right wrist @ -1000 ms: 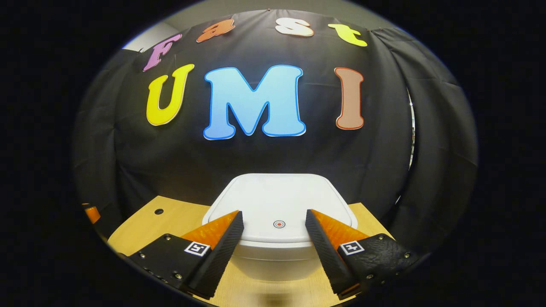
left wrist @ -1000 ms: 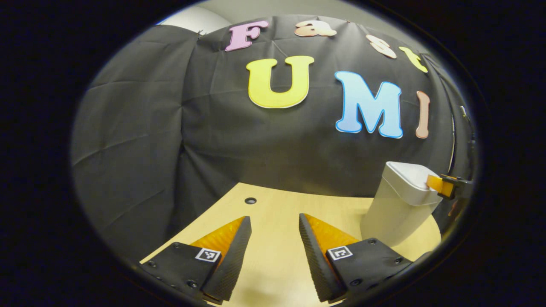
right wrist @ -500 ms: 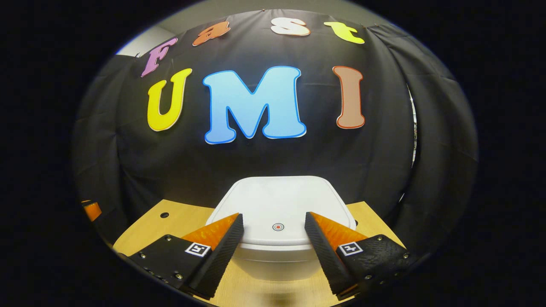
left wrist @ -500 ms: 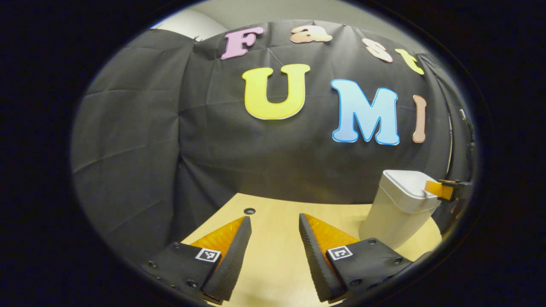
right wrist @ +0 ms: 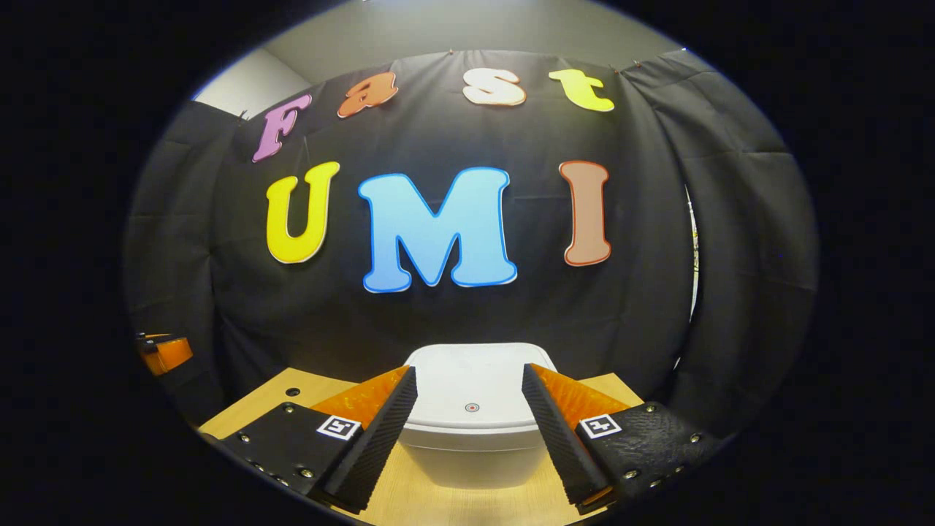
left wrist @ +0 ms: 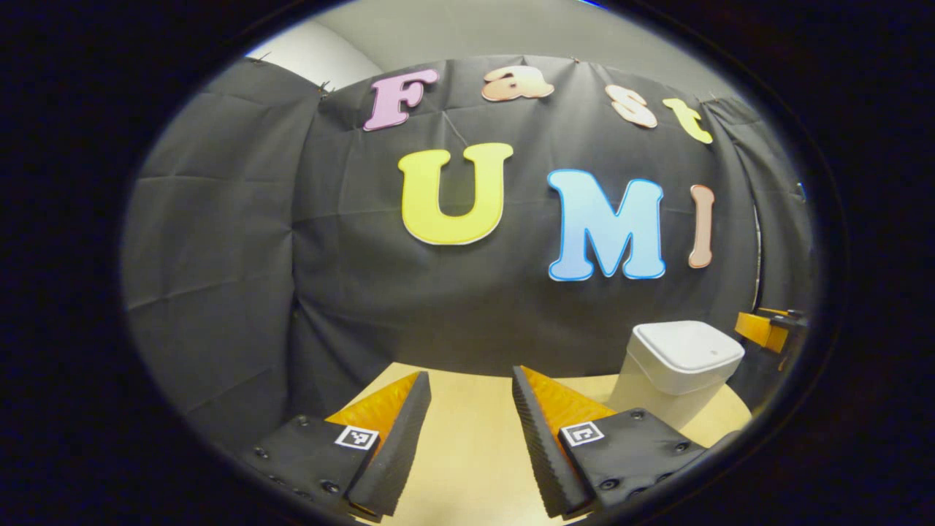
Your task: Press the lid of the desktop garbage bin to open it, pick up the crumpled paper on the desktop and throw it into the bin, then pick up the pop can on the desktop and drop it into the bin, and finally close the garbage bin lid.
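Observation:
The white desktop bin [right wrist: 471, 427] stands straight ahead in the right gripper view, lid down, a small red dot [right wrist: 472, 407] near the lid's front edge. My right gripper [right wrist: 469, 420] is open, held back from the bin with nothing between its fingers. In the left gripper view the same bin [left wrist: 676, 369] sits at the right on the wooden table [left wrist: 467, 438], lid flat. My left gripper [left wrist: 471, 431] is open over bare tabletop. The right gripper's fingertip [left wrist: 763, 330] shows beside the bin at the far right.
Black cloth walls close the table at the back and both sides. A small round hole [right wrist: 292, 391] marks the tabletop left of the bin. The left gripper's fingertip [right wrist: 164, 352] shows at the far left edge of the right gripper view.
Both grippers have pulled back and tilted up: the bin looks smaller and lower in both views. The right gripper's fingertip has come away from the lid, which stays down.

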{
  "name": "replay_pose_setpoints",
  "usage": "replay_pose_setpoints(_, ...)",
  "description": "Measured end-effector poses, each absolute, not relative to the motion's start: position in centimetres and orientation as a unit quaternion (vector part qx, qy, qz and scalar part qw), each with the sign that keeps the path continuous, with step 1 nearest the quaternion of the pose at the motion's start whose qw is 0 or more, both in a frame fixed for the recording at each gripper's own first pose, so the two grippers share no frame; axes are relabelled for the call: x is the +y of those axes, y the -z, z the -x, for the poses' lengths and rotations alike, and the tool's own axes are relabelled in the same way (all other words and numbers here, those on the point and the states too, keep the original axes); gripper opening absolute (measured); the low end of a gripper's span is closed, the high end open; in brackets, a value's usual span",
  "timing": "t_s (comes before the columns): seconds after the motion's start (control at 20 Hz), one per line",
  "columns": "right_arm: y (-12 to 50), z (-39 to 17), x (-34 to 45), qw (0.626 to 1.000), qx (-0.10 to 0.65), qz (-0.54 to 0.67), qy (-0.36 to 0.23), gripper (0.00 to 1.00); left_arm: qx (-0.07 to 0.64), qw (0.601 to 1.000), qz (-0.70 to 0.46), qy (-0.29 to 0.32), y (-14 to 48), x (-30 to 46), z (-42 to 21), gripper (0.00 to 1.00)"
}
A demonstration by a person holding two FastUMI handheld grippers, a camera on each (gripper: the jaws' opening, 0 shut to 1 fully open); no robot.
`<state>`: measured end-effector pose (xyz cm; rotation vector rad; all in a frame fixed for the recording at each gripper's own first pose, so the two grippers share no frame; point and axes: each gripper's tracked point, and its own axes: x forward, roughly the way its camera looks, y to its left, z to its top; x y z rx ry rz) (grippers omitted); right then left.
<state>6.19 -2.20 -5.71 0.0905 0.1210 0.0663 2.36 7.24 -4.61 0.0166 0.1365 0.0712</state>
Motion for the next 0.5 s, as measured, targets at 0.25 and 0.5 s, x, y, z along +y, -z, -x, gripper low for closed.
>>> replay_pose_setpoints(0.25,3.3,-3.0,-1.9,0.999,0.032,-0.021,-0.036,0.93,0.046,0.998,-0.032,-0.022,1.8,5.2,0.3,0.77)
replay_pose_setpoints(0.5,2.4,-0.6,-1.4,0.999,0.015,-0.010,-0.037,0.93,0.038,0.999,-0.033,-0.011,0.6,4.2,2.5,0.77)
